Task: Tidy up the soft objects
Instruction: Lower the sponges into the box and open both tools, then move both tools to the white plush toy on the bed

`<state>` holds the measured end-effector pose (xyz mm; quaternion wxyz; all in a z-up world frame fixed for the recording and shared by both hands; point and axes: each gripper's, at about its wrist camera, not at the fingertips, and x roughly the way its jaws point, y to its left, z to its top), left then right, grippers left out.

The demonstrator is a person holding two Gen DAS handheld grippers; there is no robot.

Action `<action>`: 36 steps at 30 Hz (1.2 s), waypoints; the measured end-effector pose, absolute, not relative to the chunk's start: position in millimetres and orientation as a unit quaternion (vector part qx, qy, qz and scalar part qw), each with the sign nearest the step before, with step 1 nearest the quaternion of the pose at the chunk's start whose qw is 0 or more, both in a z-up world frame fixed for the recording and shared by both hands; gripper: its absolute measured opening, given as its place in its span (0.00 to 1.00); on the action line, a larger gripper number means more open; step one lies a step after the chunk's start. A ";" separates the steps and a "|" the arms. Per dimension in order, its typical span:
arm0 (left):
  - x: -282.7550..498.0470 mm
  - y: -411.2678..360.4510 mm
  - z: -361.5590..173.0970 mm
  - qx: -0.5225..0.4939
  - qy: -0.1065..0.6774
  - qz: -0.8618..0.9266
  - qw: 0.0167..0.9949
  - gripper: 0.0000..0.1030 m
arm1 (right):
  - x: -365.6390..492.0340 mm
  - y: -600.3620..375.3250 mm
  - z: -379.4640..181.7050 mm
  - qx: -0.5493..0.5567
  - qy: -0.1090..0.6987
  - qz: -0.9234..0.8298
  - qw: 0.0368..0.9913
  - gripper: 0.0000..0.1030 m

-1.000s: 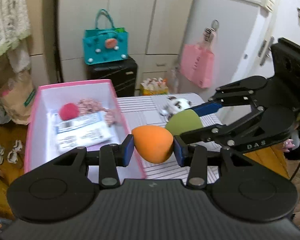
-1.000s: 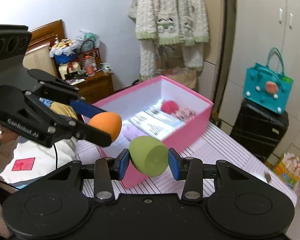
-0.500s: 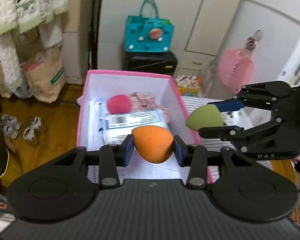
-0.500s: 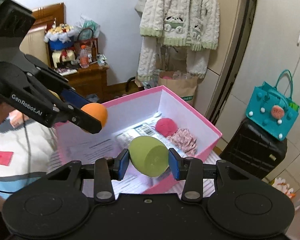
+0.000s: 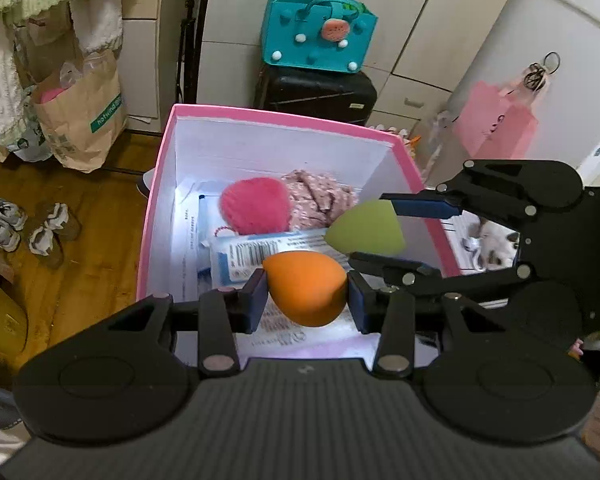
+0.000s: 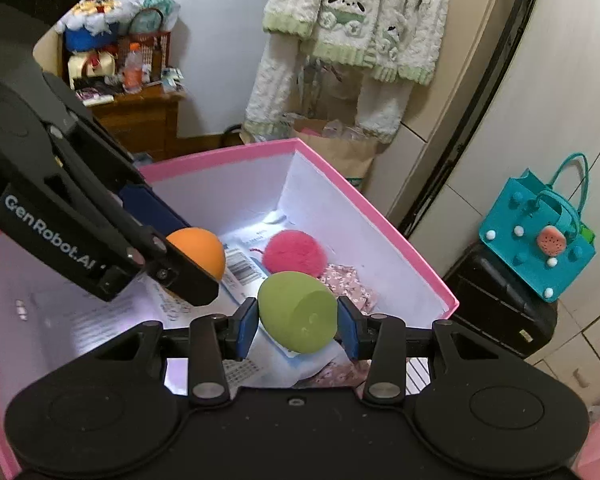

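Over pink box [image 5: 156,208]: both tongs gripping sponges.

Both grippers have moved from beside the pink cardboard box [image 5: 153,216] to positions over its white interior. The left gripper [image 5: 306,295], clamping the orange egg-shaped sponge [image 5: 305,294], was over the striped table at the box's right wall; it now hangs above the box's near end. The right gripper [image 6: 297,322], clamping the green egg-shaped sponge [image 6: 298,311], has crossed the box's rim from outside it.
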<state>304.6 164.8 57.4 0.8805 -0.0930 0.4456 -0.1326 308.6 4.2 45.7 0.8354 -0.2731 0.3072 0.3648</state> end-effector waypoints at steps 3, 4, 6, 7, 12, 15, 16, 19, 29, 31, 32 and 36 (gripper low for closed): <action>313.5 161.9 49.1 -0.086 0.452 -0.127 0.879 0.41 | 310.4 8.2 39.3 -0.280 0.319 0.364 0.829 0.46; 316.2 160.7 46.1 -0.083 0.454 -0.125 0.878 0.41 | 310.1 9.1 37.3 -0.286 0.320 0.362 0.828 0.46; 319.9 156.9 41.2 -0.068 0.456 -0.121 0.879 0.40 | 309.5 11.0 34.5 -0.294 0.320 0.360 0.825 0.46; 321.2 155.2 39.6 -0.061 0.455 -0.118 0.880 0.40 | 309.7 11.3 34.0 -0.293 0.321 0.359 0.826 0.46; 325.7 154.6 35.4 -0.054 0.441 -0.115 0.888 0.42 | 310.2 7.9 33.0 -0.275 0.320 0.356 0.834 0.60; 323.4 156.5 32.4 -0.047 0.439 -0.109 0.891 0.45 | 303.2 -1.3 34.8 -0.255 0.311 0.363 0.841 0.61; 322.5 156.1 32.3 -0.042 0.437 -0.111 0.892 0.46 | 300.6 -3.9 36.0 -0.249 0.308 0.366 0.842 0.61; 317.5 154.9 37.8 -0.040 0.430 -0.114 0.895 0.51 | 287.3 -13.9 41.0 -0.226 0.298 0.370 0.851 0.61; 290.2 147.6 66.2 -0.023 0.399 -0.111 0.910 0.56 | 252.0 -44.5 55.1 -0.167 0.286 0.373 0.867 0.61; 281.1 145.6 71.9 -0.025 0.399 -0.112 0.910 0.57 | 247.6 -50.0 58.5 -0.159 0.287 0.371 0.869 0.61; 274.4 145.0 75.8 -0.024 0.398 -0.113 0.910 0.57 | 245.8 -53.1 60.5 -0.153 0.288 0.369 0.870 0.61; 248.3 141.5 91.9 -0.014 0.394 -0.112 0.912 0.57 | 235.2 -67.6 70.7 -0.125 0.296 0.369 0.872 0.62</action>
